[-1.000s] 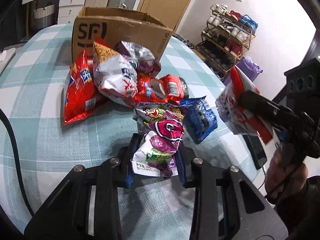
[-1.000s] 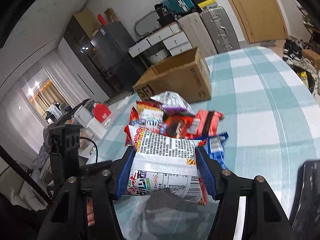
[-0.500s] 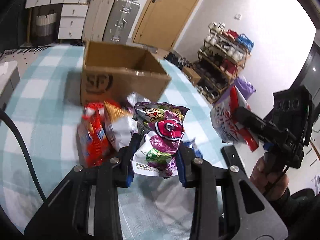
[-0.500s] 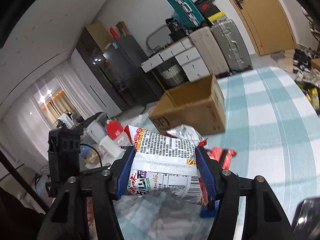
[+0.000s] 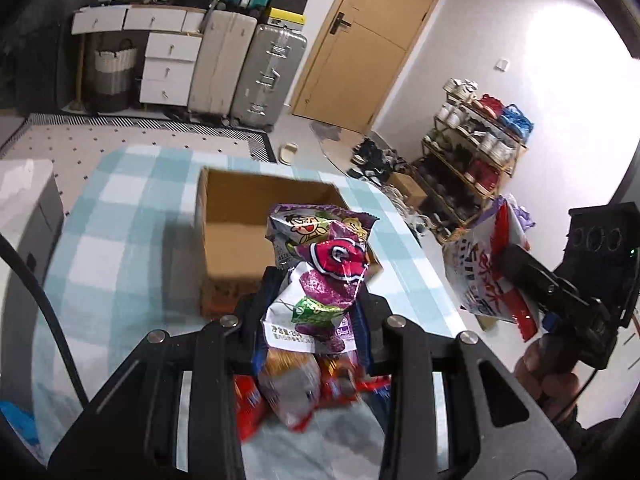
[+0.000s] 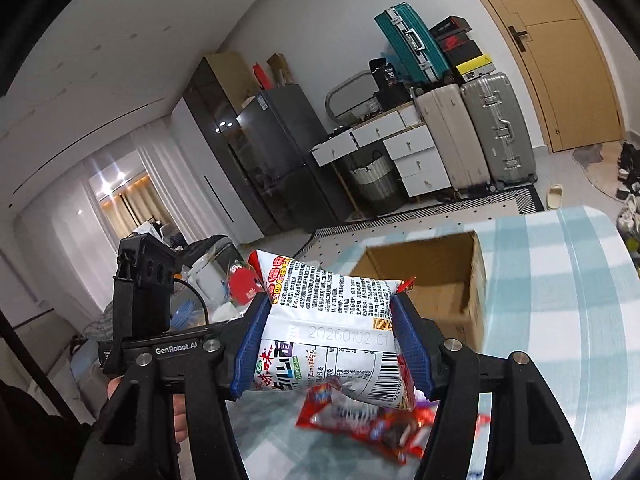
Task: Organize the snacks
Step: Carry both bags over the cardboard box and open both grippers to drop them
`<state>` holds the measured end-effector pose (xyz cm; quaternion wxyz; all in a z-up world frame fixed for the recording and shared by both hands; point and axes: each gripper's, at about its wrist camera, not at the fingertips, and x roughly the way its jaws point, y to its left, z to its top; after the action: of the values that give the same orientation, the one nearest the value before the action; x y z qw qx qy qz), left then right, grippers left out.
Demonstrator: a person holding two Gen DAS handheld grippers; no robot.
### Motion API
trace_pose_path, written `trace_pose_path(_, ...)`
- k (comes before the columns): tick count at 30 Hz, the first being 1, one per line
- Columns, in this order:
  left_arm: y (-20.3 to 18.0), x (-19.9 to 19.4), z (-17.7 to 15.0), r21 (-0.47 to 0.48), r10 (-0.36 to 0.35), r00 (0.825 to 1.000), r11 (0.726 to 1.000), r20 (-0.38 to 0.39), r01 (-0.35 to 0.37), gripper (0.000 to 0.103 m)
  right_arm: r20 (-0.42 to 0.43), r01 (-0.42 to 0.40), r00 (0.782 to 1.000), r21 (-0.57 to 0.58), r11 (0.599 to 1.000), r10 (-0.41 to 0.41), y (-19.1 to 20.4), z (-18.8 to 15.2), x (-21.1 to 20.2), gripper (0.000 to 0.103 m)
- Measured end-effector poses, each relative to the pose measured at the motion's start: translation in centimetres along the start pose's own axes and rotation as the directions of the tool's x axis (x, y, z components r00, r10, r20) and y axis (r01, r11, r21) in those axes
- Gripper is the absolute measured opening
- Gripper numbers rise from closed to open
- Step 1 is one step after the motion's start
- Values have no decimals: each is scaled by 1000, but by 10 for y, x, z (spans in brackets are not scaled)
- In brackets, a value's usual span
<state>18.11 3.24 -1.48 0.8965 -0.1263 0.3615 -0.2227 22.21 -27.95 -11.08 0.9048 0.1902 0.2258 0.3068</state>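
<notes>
Both tools rose, pinching purple packet and white bag stamped 20260102.

White walls; wooden door shut. Silver suitcase and beige suitcase stand upright beside white drawers. Shoe rack against the right wall. Dark refrigerator beside curtained window. Worktop cloth checked teal and white.

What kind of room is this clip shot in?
Most likely a lived-in home, around the entry and living area: a shoe rack by a wooden door, suitcases against the wall, and a fridge.
</notes>
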Motion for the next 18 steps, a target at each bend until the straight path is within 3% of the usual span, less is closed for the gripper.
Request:
trace_pose_path(9, 5, 54, 66, 15, 55, 998, 998, -13, -55, 30, -34, 27, 999, 18, 999, -26, -20, 53, 46, 62)
trace_pose_path(18, 21, 137, 94, 11, 128, 987, 992, -102, -128, 31, -162, 75, 985, 59, 995, -65, -58, 58, 117, 62)
